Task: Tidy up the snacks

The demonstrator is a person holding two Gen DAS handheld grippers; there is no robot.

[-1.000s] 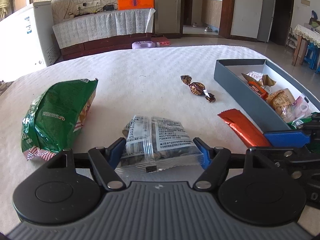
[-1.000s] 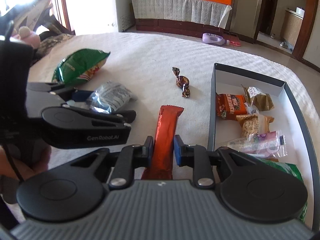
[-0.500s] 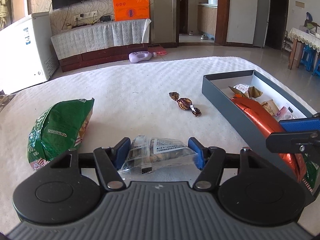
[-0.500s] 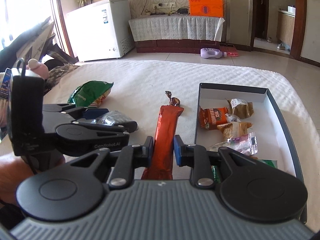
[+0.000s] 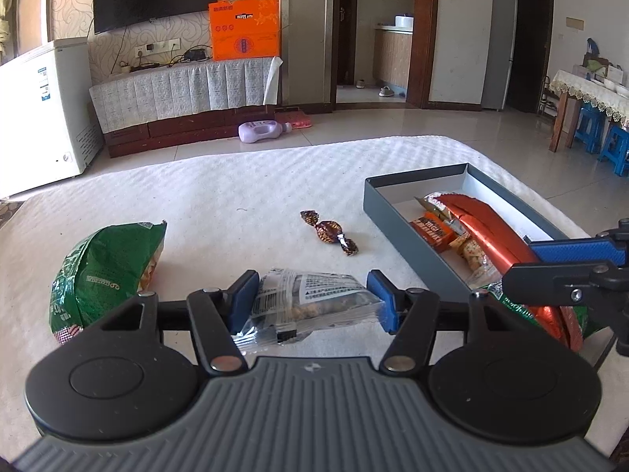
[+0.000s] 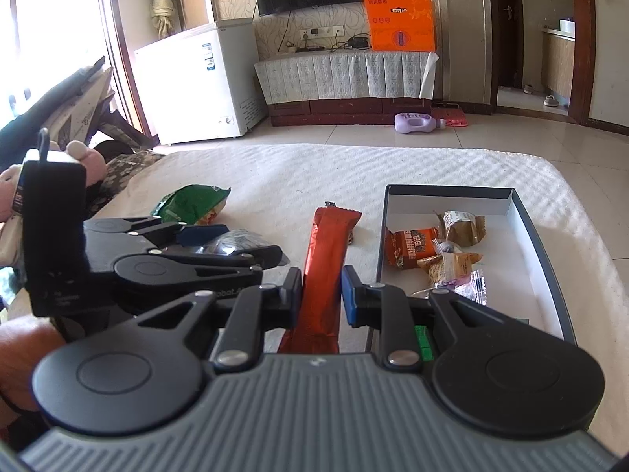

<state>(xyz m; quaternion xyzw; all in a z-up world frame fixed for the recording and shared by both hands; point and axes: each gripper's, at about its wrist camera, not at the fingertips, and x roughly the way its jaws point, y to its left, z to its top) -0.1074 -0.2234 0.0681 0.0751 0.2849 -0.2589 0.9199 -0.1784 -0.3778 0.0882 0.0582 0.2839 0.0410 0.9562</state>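
Observation:
My left gripper (image 5: 312, 303) is shut on a clear nut packet (image 5: 310, 301) and holds it just above the white table. My right gripper (image 6: 321, 295) is shut on a long orange-red bar (image 6: 324, 271), lifted beside the grey box (image 6: 546, 259); in the left wrist view the bar (image 5: 491, 232) hangs over the box (image 5: 397, 216). The box holds several small wrapped snacks (image 6: 412, 246). A green chip bag (image 5: 102, 271) lies at left and wrapped brown candies (image 5: 330, 232) lie mid-table.
The white textured table cover (image 5: 243, 185) ends in a far edge above the tiled floor. A purple bottle (image 5: 261, 132) lies on the floor. A white freezer (image 5: 43, 106) stands at the left, blue stools (image 5: 613, 145) at the right.
Both grippers have risen with their loads. The right gripper carried the orange-red bar from the table to over the box. The nut packet lifted off the table.

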